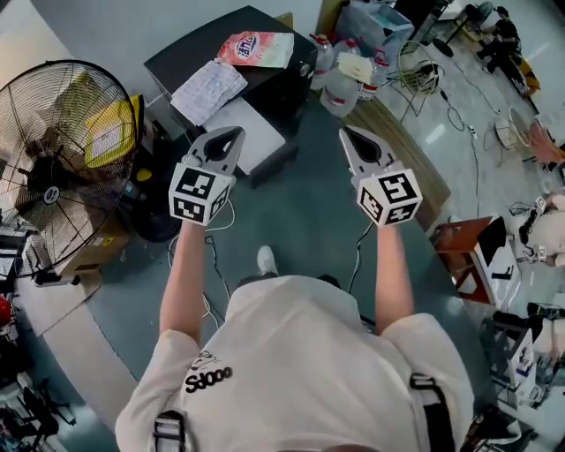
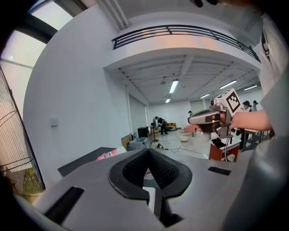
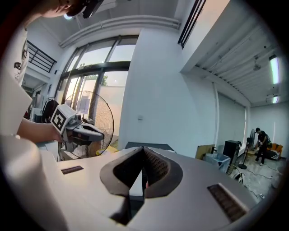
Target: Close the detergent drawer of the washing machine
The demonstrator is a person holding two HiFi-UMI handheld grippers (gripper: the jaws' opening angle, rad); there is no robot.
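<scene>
Head view: the person's arms reach forward, a gripper in each hand. The left gripper [image 1: 228,139] has its jaws pressed together with nothing between them, and so does the right gripper [image 1: 353,139]; each gripper's own view shows the dark pads meeting. Below and ahead of them lies open teal floor [image 1: 300,212], crossed by a loose white cable [image 1: 212,238] near the person's feet.

The floor is hemmed on the left by a large standing fan [image 1: 62,159] with a cardboard box [image 1: 93,252] at its foot. On the right it is edged by a long wooden platform [image 1: 402,146] and, nearer, a red stool [image 1: 468,256].

Just beyond the left gripper's tips stands the washing machine [image 1: 265,84], dark on top and white in front. The detergent drawer cannot be picked out. On its top lie a sheaf of papers [image 1: 209,88] and a red-and-white bag [image 1: 256,48].

Beside it to the right stand translucent jugs [image 1: 340,88], and farther off a clear plastic bin [image 1: 375,22] whose contents are too small to tell.
</scene>
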